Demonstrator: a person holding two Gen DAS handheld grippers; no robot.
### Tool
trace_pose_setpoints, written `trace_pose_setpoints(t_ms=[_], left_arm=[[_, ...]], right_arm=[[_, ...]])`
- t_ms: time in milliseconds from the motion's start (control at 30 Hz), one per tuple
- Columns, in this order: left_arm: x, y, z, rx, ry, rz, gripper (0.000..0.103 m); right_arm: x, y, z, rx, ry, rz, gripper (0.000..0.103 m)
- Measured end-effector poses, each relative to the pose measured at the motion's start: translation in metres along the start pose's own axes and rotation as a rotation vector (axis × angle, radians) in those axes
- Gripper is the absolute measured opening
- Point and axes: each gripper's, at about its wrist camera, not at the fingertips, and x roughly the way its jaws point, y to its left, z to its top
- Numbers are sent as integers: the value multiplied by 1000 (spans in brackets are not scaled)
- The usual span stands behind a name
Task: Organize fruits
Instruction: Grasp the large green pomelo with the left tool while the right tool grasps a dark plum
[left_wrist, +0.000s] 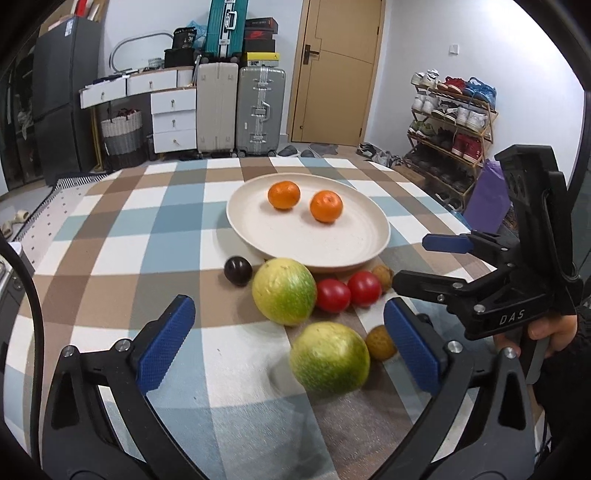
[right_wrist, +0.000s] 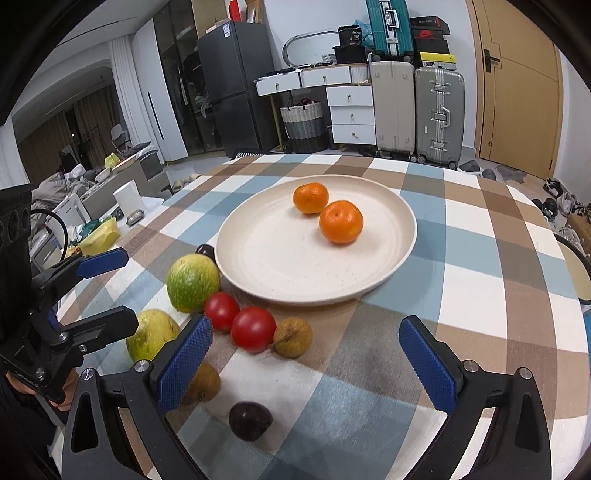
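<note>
Left wrist view: left gripper (left_wrist: 288, 343) has its fingers wide apart, empty, with the near green-yellow citrus (left_wrist: 329, 357) between them. Right gripper (right_wrist: 306, 365) is also spread, empty, over a dark plum (right_wrist: 250, 420). Two mandarins (right_wrist: 341, 222) sit on the cream plate (right_wrist: 369, 288); the rest crowd the checked tablecloth (right_wrist: 480, 280). Risk: closing nudges round fruit, so the longan (left_wrist: 380, 342) or tomatoes (left_wrist: 333, 295) likely roll.

Two oranges (right_wrist: 325, 212) sit on the cream plate (right_wrist: 280, 269). Beside its near rim on the bench lie two green-yellow fruits (left_wrist: 284, 291), two tomatoes (right_wrist: 240, 321), brown longans (right_wrist: 293, 337) and dark plums (right_wrist: 250, 421).
</note>
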Motion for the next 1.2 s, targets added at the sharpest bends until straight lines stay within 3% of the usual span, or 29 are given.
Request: trace_pose_setpoints(t_ms=[667, 1200], left_arm=[[-2, 1, -10, -9, 31, -10, 102], [12, -2, -16, -1, 115, -31, 102]], right_arm=[[-15, 12, -21, -35, 53, -43, 103], [-6, 21, -41, -86, 155, -99, 103]])
